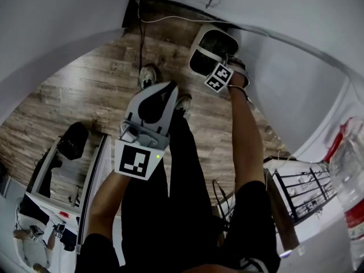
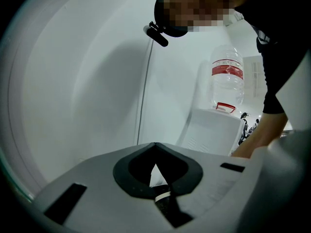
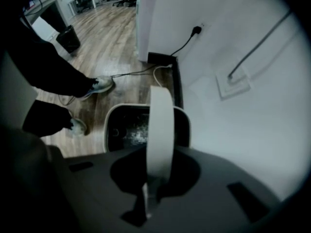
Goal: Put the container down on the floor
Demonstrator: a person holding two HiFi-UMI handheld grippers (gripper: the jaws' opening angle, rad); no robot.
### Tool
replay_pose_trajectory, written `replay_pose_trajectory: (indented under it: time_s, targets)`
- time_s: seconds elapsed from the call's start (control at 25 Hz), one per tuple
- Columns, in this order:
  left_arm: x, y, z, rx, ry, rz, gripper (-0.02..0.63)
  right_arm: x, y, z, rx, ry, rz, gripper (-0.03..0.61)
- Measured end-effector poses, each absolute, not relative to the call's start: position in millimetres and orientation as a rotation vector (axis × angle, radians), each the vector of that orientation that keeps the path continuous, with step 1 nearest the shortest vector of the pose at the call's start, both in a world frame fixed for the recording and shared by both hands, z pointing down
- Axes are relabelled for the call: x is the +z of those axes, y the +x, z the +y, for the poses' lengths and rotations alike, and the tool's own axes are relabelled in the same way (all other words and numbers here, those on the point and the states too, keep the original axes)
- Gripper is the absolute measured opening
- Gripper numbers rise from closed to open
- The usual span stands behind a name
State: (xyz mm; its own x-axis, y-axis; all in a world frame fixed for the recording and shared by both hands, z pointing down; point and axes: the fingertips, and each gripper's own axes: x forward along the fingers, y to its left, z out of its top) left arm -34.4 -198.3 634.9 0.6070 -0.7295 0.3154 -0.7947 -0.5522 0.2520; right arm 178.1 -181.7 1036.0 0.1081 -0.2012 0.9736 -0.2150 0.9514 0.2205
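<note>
1. Looking down in the head view, the floor is brown wood plank with a streaky grain, and smooth white wall curves round it. The container sits at 1 o'clock beside the wall: a rounded-rectangular white shell with a dark inside. The right tool points down at it from above. The left tool, matt grey and tapering to a point, is at the centre, well apart from the container. A shoe shows at 11 o'clock of it.

2. The left gripper view alone shows the left tool pressed together with nothing in it; only a thin pale sliver shows at the tips. At 2 o'clock a clear ribbed plastic bottle with a red band stands over a white box. The container is outside this view.

3. The right gripper view alone shows the grip: the right tool pinches a flat, smooth white strap handle that arches over the container. The dark inside glistens. The container is over the planks, against the dark skirting. Whether its base touches the floor cannot be told. A black plug sits in the wall at 1 o'clock, and a shoe lies at 10 o'clock.
</note>
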Motion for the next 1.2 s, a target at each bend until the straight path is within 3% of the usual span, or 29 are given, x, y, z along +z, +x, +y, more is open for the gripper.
replay_pose_trajectory:
  time_s: [1.2]
  targets:
    - [656.7, -41.8, -210.3, 0.207, 2.372, -1.261, 0.029, 1060.9, 202.3, -244.4, -0.075, 0.322, -1.368, 0.035]
